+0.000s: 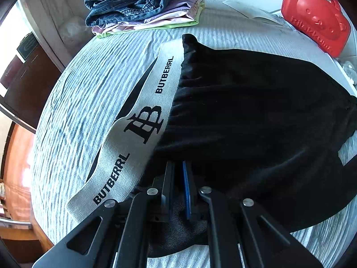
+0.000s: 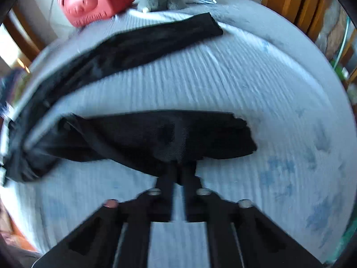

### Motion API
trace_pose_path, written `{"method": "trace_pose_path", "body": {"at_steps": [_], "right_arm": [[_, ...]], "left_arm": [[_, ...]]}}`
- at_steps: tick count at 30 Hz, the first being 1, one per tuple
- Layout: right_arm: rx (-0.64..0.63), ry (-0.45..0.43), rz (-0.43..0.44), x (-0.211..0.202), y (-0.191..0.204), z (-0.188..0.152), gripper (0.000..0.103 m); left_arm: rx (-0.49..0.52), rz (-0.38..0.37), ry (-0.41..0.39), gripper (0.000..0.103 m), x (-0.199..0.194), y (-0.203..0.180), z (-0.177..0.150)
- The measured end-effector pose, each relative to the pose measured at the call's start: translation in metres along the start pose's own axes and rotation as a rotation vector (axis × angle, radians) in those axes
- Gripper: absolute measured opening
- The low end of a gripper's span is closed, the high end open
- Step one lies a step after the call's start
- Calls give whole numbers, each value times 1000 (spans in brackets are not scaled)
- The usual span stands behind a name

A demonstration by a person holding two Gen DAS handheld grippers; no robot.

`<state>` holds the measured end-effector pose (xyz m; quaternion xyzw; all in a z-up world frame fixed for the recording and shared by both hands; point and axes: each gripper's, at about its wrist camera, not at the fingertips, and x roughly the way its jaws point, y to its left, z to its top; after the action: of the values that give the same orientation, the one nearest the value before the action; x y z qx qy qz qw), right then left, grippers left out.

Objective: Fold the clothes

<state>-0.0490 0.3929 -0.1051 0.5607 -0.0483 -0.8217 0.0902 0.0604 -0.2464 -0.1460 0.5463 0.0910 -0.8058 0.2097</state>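
Black pants [image 1: 256, 116] are spread on the bed [image 1: 89, 93]. Left gripper [image 1: 178, 167] is clamped on fabric beside the waistband [image 1: 142, 120]; only this view shows the clothes stack [image 1: 142, 6]. Right gripper [image 2: 178, 167] is clamped on the near leg [image 2: 167, 134]; far leg [image 2: 145, 47] is seen only here.

Home bedroom: bed [image 1: 93, 84], folded clothes [image 1: 142, 6].

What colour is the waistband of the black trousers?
Light grey with black lettering and a logo; the waistband shows best in the left wrist view.
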Motion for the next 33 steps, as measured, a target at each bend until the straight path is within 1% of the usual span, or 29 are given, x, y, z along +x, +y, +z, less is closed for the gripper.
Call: {"method": "trace_pose_path", "body": {"at_steps": [2, 3, 5, 6, 8, 10, 11, 12, 13, 15, 16, 18, 21, 23, 25, 27, 30, 33], "right_arm": [[14, -62, 62, -24, -1, 15, 1], [18, -91, 74, -33, -2, 26, 1], [61, -156, 70, -43, -14, 55, 1], [82, -167, 45, -42, -24, 67, 1], [119, -161, -26, -34, -45, 88, 15], [155, -154, -97, -26, -67, 108, 16], [138, -151, -106, -23, -73, 113, 16], [101, -149, -99, -21, -75, 114, 16], [56, -141, -73, -18, -77, 115, 17], [-68, -107, 11, -11, -78, 115, 21], [-141, -84, 47, -7, -79, 115, 25], [-274, -42, 108, 0, -79, 111, 25], [-432, 23, 176, 2, -80, 99, 25], [-521, 50, 215, -1, -78, 94, 25], [-575, 54, 227, -2, -78, 97, 25], [-621, 56, 234, -3, -79, 101, 25], [-678, 57, 250, -3, -84, 105, 25], [-739, 60, 274, -2, -91, 108, 25]], "left_arm": [[-1, 6, 2, 7, 0, 0, 2], [-1, 11, 3, 7, 0, 0, 3], [-10, 25, -4, 7, -5, -1, 5], [-18, 28, -16, 7, -10, -3, 6], [-20, 22, -58, 7, -28, -12, 6], [-6, 20, -102, 7, -50, -31, 1], [-2, 21, -123, 7, -61, -42, -5], [-7, 20, -144, 7, -73, -57, -14], [-20, 10, -163, 7, -83, -72, -25], [-67, -7, -188, 7, -100, -107, -51], [-94, -19, -192, 7, -104, -126, -63], [-123, -54, -172, 7, -114, -170, -81], [-159, -109, -134, 7, -129, -238, -104], [-150, -143, -122, 7, -138, -277, -111], [-144, -191, -114, 7, -142, -312, -117], [-140, -238, -106, 7, -140, -340, -122], [-127, -246, -100, 7, -146, -389, -139], [-164, -248, -94, 7, -149, -424, -150]]}}
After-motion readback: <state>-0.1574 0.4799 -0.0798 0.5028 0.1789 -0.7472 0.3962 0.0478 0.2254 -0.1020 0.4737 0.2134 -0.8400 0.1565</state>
